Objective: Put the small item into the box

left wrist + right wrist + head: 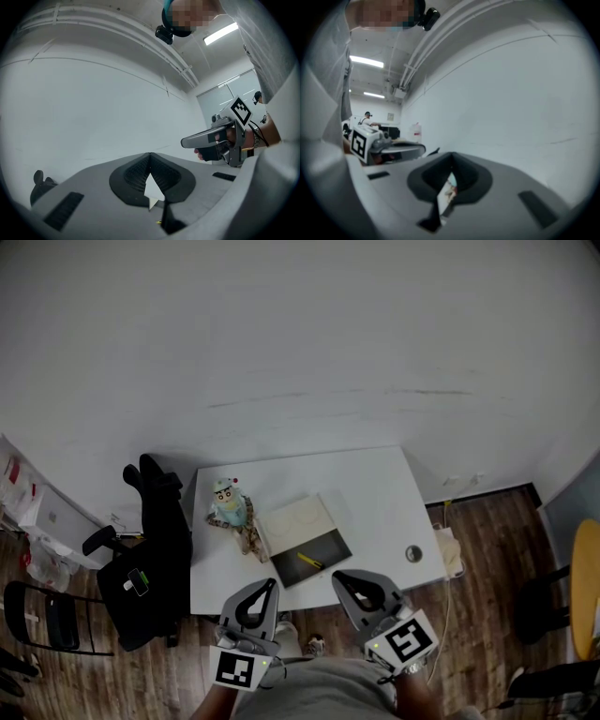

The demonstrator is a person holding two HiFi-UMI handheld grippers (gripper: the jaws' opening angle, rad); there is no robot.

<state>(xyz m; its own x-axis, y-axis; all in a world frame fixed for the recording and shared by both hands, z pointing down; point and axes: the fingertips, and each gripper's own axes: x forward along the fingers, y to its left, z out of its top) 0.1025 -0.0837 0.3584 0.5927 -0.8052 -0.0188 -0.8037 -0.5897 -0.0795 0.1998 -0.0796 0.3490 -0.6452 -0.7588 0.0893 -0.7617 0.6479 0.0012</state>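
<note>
An open box (302, 532) lies on the white table (375, 493), its pale lid folded back and its dark inside holding a yellow item (309, 560). A small round grey item (413, 553) rests near the table's right front corner. A toy figure (232, 509) with a teal body stands left of the box. My left gripper (271, 583) and right gripper (337, 576) hover at the table's front edge, both shut and holding nothing. In the left gripper view the jaw tips (150, 155) meet; in the right gripper view the tips (451, 155) meet too.
A black office chair (155, 549) with a bag stands against the table's left side. Another black chair (42, 615) sits farther left. A white wall runs behind the table. A yellow round tabletop (586, 587) shows at the right edge, over wooden floor (487, 615).
</note>
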